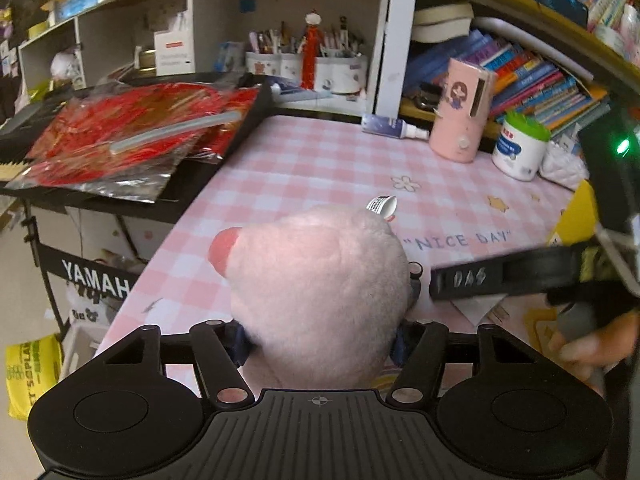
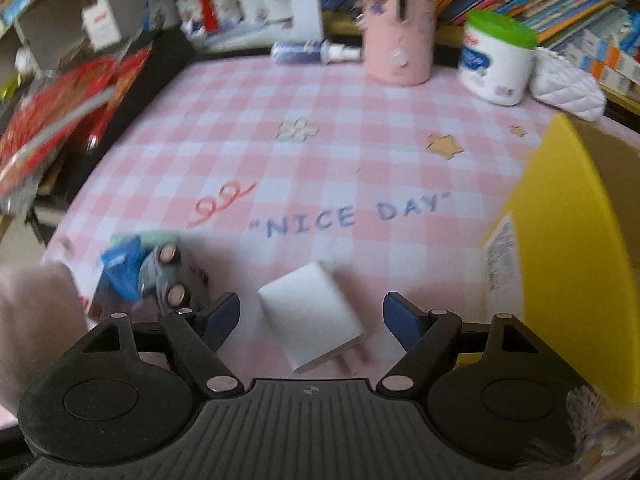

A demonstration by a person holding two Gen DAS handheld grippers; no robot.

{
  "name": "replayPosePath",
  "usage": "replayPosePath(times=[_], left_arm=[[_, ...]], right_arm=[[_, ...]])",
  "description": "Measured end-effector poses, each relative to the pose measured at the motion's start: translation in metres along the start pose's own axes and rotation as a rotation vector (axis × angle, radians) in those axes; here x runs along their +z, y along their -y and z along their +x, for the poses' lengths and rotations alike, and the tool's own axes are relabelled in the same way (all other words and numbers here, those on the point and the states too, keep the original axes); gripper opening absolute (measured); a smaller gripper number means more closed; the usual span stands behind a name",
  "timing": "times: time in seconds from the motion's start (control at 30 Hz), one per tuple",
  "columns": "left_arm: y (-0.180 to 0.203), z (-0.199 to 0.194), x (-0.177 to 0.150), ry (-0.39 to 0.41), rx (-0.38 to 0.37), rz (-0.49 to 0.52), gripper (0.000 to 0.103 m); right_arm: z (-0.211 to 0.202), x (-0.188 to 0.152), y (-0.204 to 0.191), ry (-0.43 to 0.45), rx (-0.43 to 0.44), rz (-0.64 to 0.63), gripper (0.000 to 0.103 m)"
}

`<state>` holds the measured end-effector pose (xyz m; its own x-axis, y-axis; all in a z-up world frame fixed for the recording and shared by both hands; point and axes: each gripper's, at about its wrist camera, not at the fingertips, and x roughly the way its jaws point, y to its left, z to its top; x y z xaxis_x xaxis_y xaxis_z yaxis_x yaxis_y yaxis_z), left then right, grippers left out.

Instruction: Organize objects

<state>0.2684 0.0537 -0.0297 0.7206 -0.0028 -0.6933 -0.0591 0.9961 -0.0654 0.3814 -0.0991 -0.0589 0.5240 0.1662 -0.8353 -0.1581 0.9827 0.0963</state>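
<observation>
Here the pink checked cloth (image 2: 320,120) lies below cluttered shelves (image 1: 288,12) and books (image 1: 532,76). The left gripper (image 1: 320,344) clamps a plush (image 1: 320,292); the right gripper (image 2: 310,320) gapes wide around a white charger (image 2: 312,316) beside a yellow box (image 2: 560,248).

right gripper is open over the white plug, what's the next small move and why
Probably lower the right gripper slightly and close on the white square charger plug. Its blue-padded fingers already stand open on either side of the plug, which lies flat on the pink checked tablecloth. The left gripper is busy holding the pink plush toy, and the yellow cardboard box stands close on the right.
</observation>
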Motion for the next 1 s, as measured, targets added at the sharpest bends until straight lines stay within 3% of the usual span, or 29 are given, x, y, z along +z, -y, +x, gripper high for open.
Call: replayPosePath(times=[0.17, 0.2, 0.47, 0.83, 1.0], left_arm=[[-0.005, -0.008, -0.002, 0.002, 0.001, -0.013, 0.062], [-0.006, -0.009, -0.003, 0.002, 0.002, -0.015, 0.062], [-0.006, -0.025, -0.008, 0.030, -0.007, -0.017, 0.062], [-0.007, -0.065, -0.020, 0.078, -0.047, -0.001, 0.062], [-0.011, -0.083, -0.029, 0.098, -0.057, 0.011, 0.062]], right_arm=[[0.005, -0.010, -0.011, -0.003, -0.040, -0.099, 0.057], [0.004, -0.012, -0.010, 0.008, -0.031, -0.106, 0.048], [-0.012, -0.016, -0.009, 0.041, 0.018, -0.064, 0.047], [-0.087, -0.045, -0.013, 0.184, 0.084, -0.095, 0.047], [-0.107, -0.063, -0.017, 0.197, 0.085, -0.103, 0.047]])
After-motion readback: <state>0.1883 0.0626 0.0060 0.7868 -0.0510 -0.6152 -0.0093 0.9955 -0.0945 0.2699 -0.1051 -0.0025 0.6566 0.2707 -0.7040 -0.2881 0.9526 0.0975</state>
